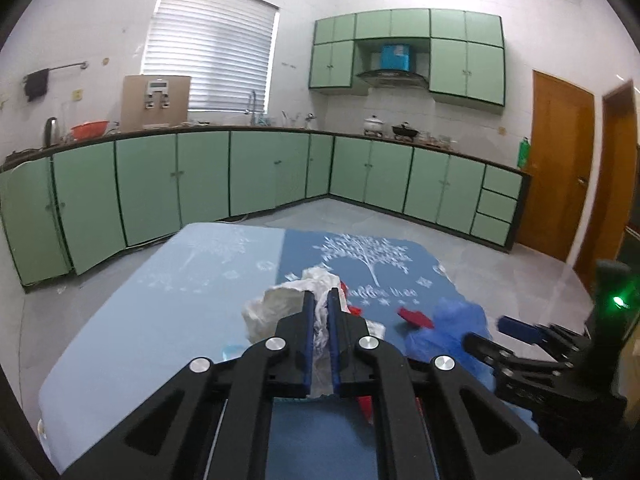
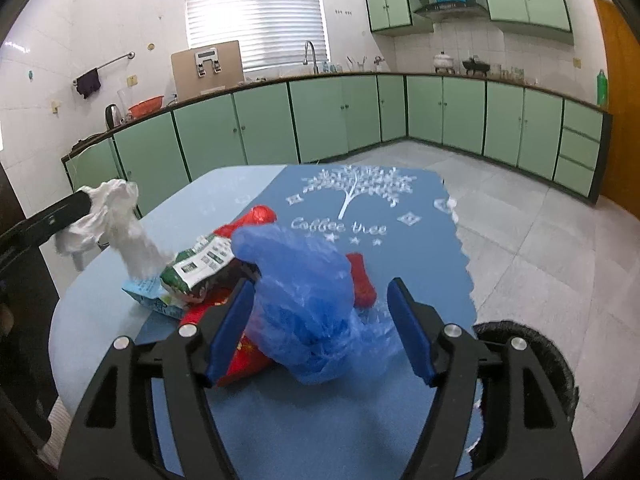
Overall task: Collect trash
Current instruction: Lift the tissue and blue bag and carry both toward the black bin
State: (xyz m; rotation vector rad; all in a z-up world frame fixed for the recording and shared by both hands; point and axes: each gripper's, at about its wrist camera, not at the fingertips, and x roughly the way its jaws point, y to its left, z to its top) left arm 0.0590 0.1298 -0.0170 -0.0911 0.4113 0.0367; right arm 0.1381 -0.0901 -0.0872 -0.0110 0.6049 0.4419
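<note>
Tabletop first: a round table under a two-tone blue cloth printed with a white tree fills the near ground of both views, with green kitchen cabinets far behind it. Trash sits in a loose heap near the middle of the cloth, and the biggest piece is the blue plastic bag, slumped between the spread fingers of the right gripper; its pads stand off the plastic on both sides, so that claw is released and holds nothing yet. Red wrappers lie under and beside the bag, and a green-and-white printed packet rests on a small light-blue carton to the left of it. Farther left, the left gripper is clenched on a crumpled white plastic bag, which hangs clear of the table from its tips. To do this step well, I judge the white bag should be carried up and away without its trailing tail dragging the packet along. The right claw would do best to close low on the bunched bulk of the blue bag, not on a thin loose fold that could slip out, and to avoid pinching the red wrapper beneath. A dark round rim at the near right edge may be the bin, though I cannot tell.
</note>
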